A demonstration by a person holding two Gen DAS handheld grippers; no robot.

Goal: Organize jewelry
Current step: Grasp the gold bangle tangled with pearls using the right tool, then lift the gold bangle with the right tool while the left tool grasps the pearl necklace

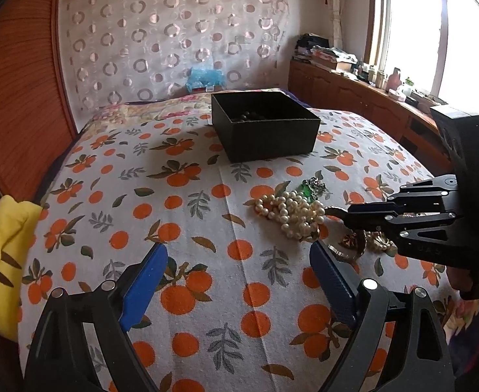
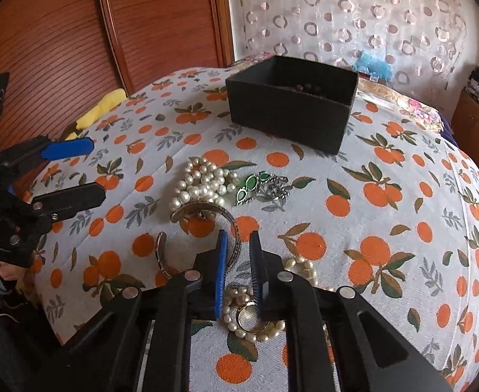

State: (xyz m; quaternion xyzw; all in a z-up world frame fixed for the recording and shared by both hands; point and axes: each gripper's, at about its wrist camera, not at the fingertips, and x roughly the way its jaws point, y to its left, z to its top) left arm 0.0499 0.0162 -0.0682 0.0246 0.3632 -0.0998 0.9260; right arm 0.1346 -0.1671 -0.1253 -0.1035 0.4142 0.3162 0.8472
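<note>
Orange-print bedspread (image 2: 386, 228) covers the bed, jewelry scattered in a loose cluster on it. Black box (image 2: 291, 104) sits open-topped further back on the spread, well apart from the cluster, with a few dark beads (image 2: 305, 87) visible inside near the far wall.

Right gripper (image 2: 239, 238) is low over the near end of the cluster, blue pads (image 2: 221, 261) narrow, with a small gap between them. Brass bangle (image 2: 203, 215) curves just ahead of and under the left pad; its rim runs into the gap (cannot tell if the pads actually touch it). Directly below the fingers lies a gold ring with a pearl strand (image 2: 249, 320) looped around it. More pearls (image 2: 301, 266) poke out just right of the right finger.

Pearl necklace pile (image 2: 200, 186) lies beyond the bangle, touching its far edge. Green-stone earrings (image 2: 251, 184) sit just right of the pearls, beside a silver chain piece (image 2: 273, 189).

Left gripper (image 1: 239, 261) hovers over bare bedspread left of the pile, jaws wide apart, holding nothing. From the left wrist view the pearl pile (image 1: 291, 212) is ahead and to the right, with the right gripper (image 1: 331, 210) reaching in beside it.

Yellow cushion (image 1: 4, 261) rests at the bed's left edge against the wooden headboard (image 1: 17, 98).
</note>
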